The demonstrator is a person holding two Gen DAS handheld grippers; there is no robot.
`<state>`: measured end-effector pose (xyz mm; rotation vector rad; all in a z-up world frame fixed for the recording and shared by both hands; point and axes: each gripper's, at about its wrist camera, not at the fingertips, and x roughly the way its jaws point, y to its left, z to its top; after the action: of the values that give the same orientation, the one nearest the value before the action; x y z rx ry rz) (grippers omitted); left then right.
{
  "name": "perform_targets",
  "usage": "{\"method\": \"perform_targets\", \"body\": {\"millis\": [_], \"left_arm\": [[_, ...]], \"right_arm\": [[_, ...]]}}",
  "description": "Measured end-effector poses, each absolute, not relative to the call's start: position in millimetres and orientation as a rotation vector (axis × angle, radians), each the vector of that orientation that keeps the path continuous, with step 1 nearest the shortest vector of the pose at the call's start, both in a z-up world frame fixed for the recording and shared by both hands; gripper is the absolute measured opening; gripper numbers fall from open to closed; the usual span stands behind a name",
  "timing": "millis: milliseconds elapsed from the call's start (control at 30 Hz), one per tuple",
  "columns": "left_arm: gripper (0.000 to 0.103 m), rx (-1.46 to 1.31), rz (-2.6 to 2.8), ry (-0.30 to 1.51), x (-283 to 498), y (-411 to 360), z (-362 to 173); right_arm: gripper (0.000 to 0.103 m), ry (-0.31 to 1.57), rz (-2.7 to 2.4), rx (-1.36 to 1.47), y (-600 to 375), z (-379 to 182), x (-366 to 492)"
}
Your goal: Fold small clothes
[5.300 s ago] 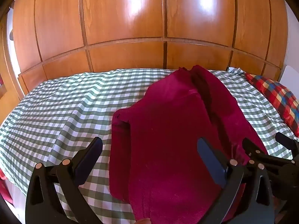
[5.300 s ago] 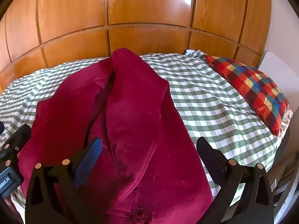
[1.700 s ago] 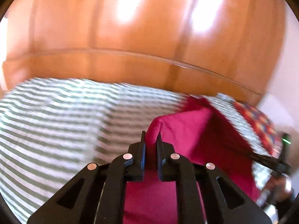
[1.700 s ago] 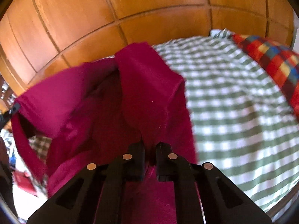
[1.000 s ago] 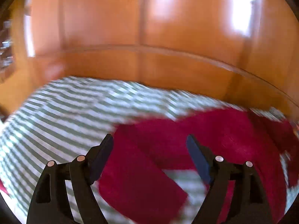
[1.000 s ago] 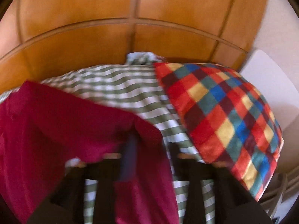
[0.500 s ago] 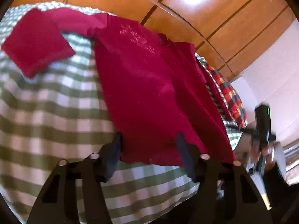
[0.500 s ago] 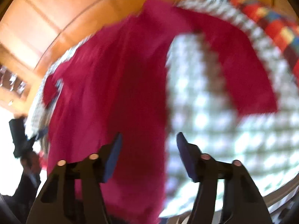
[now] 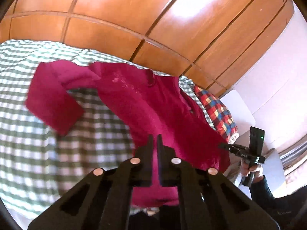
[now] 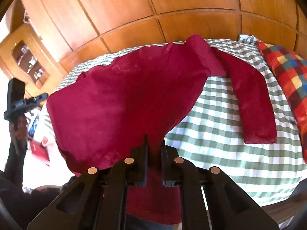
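Note:
A dark red long-sleeved sweater (image 9: 145, 103) lies spread on the green-and-white checked bed (image 9: 23, 138), front up, sleeves out to both sides. My left gripper (image 9: 155, 140) is shut on the sweater's bottom hem at its left corner. My right gripper (image 10: 154, 140) is shut on the sweater (image 10: 124, 99) at the hem's right corner. The hem is lifted off the bed between the two grippers. The right gripper also shows in the left wrist view (image 9: 226, 146). The left gripper shows in the right wrist view (image 10: 41, 96).
A red, blue and yellow checked pillow (image 10: 285, 71) lies at the bed's right end, also in the left wrist view (image 9: 218, 111). A wooden panelled wardrobe (image 9: 134, 19) stands behind the bed. A white panel (image 9: 238, 107) stands beyond the pillow.
Both grippers were open over the spread sweater half a second ago. Now both have shut on its bottom hem and hold it raised.

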<state>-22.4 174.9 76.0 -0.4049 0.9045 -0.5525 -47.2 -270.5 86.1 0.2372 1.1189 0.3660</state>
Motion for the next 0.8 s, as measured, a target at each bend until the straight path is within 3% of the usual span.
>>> {"method": "perform_targets", "body": {"millis": [67, 133, 200, 300, 367, 500, 533, 600, 800], "left_arm": [[0.01, -0.379, -0.485, 0.946, -30, 191, 68], [0.054, -0.422, -0.407, 0.957, -37, 211, 50], [0.061, -0.499, -0.326, 0.981, -45, 228, 21], [0.061, -0.545, -0.287, 1.023, -53, 226, -10], [0.061, -0.557, -0.302, 1.044, -58, 213, -26], [0.06, -0.462, -0.331, 1.104, -55, 177, -47], [0.04, -0.411, -0.338, 1.121, -53, 165, -52], [0.01, -0.332, -0.355, 1.173, -50, 149, -59], [0.007, -0.339, -0.322, 1.191, -62, 170, -55]], "right_arm": [[0.009, 1.181, 0.348, 0.208, -271, 68, -53], [0.009, 1.24, 0.327, 0.184, -272, 46, -61], [0.009, 1.275, 0.298, 0.178, -275, 33, -64], [0.021, 1.294, 0.278, 0.179, -280, 26, -63], [0.037, 1.273, 0.239, 0.159, -282, 30, -61], [0.037, 1.239, 0.231, 0.168, -278, 26, -47], [0.037, 1.246, 0.226, 0.157, -275, 20, -42], [0.037, 1.282, 0.228, 0.143, -266, 2, -42], [0.037, 1.246, 0.202, 0.165, -282, 9, -56]]}}
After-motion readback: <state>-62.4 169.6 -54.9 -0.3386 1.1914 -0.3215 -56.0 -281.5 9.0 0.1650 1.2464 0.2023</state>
